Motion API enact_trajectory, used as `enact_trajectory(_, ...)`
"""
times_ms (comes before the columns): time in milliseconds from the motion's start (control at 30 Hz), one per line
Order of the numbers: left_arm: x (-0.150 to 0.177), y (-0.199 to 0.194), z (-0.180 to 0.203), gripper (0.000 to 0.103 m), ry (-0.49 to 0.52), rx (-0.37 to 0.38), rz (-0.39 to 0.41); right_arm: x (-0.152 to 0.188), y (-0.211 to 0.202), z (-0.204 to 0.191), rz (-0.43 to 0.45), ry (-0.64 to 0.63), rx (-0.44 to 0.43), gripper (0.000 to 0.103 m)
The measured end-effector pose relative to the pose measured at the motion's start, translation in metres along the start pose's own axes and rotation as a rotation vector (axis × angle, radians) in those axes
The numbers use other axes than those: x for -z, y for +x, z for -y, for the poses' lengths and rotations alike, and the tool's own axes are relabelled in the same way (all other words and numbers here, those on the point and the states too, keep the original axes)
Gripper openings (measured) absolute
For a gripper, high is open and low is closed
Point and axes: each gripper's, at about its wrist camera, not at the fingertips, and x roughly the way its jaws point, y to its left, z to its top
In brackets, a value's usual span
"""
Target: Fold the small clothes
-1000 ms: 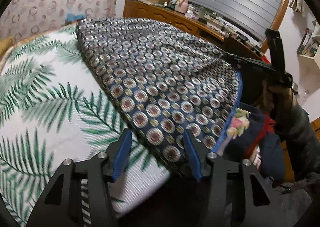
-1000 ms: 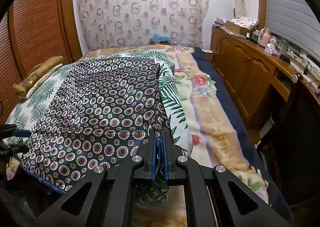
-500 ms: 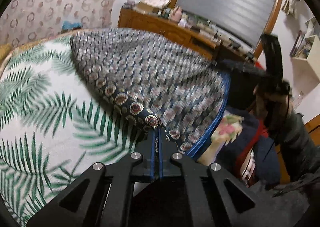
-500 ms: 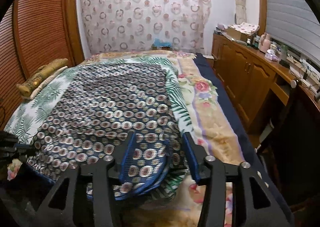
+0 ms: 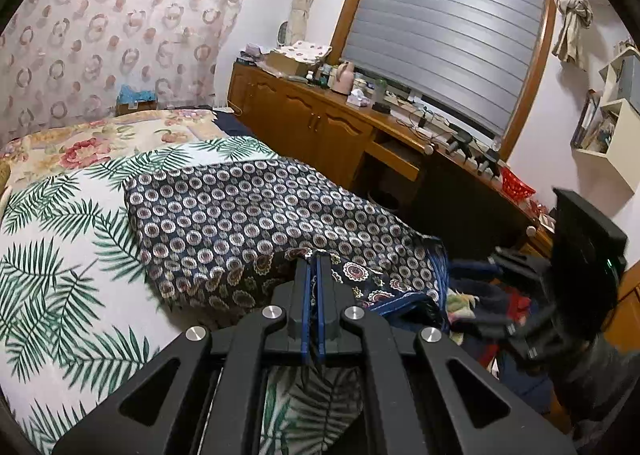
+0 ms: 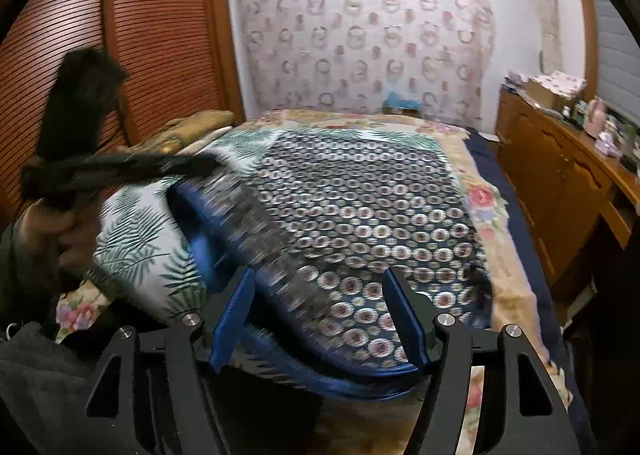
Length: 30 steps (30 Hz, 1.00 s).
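Fold under way, not finished. One patterned garment (image 5: 248, 223) on the bed (image 5: 60, 255), centre to 3 o'clock in left wrist view. Left hand-held gripper (image 5: 314, 275) pressed together, pinching garment's near corner, raised off bed. Right hand-held gripper (image 6: 324, 319) spread, jaws opening, cloth between but not pinched. Left: lay corner over, flatten. Count: one garment, two grippers.

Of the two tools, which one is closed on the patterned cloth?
The left tool: its blue pads pinch an edge of the patterned cloth. The right tool is opening, its pads apart from the cloth.
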Motion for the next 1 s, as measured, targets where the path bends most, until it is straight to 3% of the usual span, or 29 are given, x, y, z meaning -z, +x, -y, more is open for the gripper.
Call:
enact_trajectory(200, -0.001, 0.002, -0.006, 0.004, -0.017, -0.011, 0.004, 0.008, 0.007, 0.001, -0.041, -0.048, -0.002, 0.071)
enact_trajectory(367, -0.001, 0.000, -0.012, 0.004, -0.035, -0.015, 0.011, 0.014, 0.023, 0.007, -0.115, -0.097, 0.076, 0.071)
enact_trajectory(433, 0.000, -0.001, -0.013, 0.004, -0.038, -0.017, 0.014, 0.016, 0.024, 0.013, -0.112, -0.114, 0.121, 0.071)
enact_trajectory(567, 0.002, -0.004, -0.015, 0.004, -0.048, -0.019, 0.021, 0.016, 0.019, 0.025, -0.106, -0.104, 0.111, 0.071)
enact_trajectory(633, 0.003, -0.005, -0.017, 0.004, -0.055, -0.021, 0.025, 0.017, 0.022, 0.029, -0.118, -0.117, 0.123, 0.058)
enact_trajectory(667, 0.003, -0.006, -0.018, 0.004, -0.058, -0.022, 0.026, 0.016, 0.023, 0.030, -0.127, -0.121, 0.119, 0.040)
enact_trajectory(700, 0.003, -0.007, -0.019, 0.004, -0.060, -0.025, 0.028, 0.015, 0.024, 0.031, -0.132, -0.133, 0.112, 0.014)
enact_trajectory(733, 0.002, -0.007, -0.020, 0.004, -0.061, -0.032, 0.031, 0.012, 0.023, 0.030, -0.124, -0.155, 0.118, 0.004)
enact_trajectory(1000, -0.015, -0.016, -0.045, 0.004, -0.084, -0.115, 0.067, -0.061, 0.022, 0.027, 0.006, -0.290, 0.158, 0.003)
